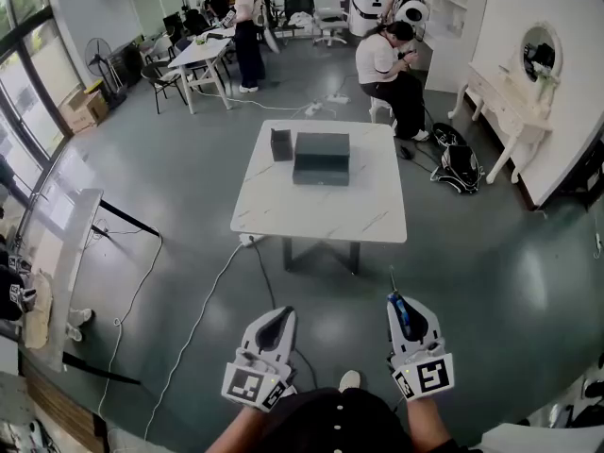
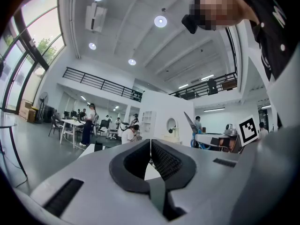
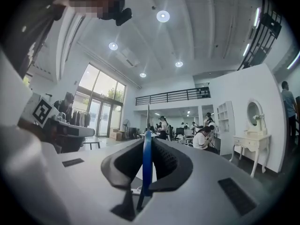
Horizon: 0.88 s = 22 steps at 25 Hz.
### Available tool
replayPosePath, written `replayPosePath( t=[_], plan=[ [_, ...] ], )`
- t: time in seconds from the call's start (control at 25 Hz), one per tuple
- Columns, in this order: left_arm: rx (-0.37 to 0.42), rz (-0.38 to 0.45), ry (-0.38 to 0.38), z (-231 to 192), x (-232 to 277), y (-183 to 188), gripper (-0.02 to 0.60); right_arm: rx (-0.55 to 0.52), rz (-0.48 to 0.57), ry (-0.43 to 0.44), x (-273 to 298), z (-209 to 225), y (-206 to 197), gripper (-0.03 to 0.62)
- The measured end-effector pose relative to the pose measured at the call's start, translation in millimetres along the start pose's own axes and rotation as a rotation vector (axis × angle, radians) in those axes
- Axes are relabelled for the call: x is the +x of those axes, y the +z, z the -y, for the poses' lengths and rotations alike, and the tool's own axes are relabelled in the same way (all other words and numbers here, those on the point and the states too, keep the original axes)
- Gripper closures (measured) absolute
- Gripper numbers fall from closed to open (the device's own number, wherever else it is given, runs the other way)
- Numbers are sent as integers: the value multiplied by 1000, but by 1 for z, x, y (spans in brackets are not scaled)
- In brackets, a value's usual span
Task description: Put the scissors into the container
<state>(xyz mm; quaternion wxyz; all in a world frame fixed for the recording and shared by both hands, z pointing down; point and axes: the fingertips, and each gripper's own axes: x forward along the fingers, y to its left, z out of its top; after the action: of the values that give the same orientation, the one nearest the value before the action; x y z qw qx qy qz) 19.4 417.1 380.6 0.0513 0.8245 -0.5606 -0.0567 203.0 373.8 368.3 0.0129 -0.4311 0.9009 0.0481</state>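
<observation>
We held the scissors (image 1: 401, 314) clamped in the jaws of the right gripper (image 1: 398, 300), blades forward for carrying | left gripper (image 1: 280, 317) jaws closed, empty | container (image 1: 280, 144) stood on the desk (image 1: 321, 215), well ahead of us.

The hall is looked down on steeply from head height, the left gripper (image 1: 279, 313) and right gripper (image 1: 398, 302) caught near the bottom edge, the white table (image 1: 321, 210) well ahead. Each gripper view is taken level, close along its own jaws. The dressing table (image 1: 500, 97) is shared by all three.
</observation>
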Motion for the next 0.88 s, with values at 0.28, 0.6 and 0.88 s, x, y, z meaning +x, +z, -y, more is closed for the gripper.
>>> replayPosePath(
  t=[0.28,0.6,0.88],
  plan=[
    [5,5,37,16,12,-3,554,7,24,8,-12,31,1,539],
    [18,20,123,40,28,-11,554,27,12,44,-33,75,-15,539],
    [25,0,160,50,37,-18,554,56,13,64,-35,96,-24,539]
  ],
)
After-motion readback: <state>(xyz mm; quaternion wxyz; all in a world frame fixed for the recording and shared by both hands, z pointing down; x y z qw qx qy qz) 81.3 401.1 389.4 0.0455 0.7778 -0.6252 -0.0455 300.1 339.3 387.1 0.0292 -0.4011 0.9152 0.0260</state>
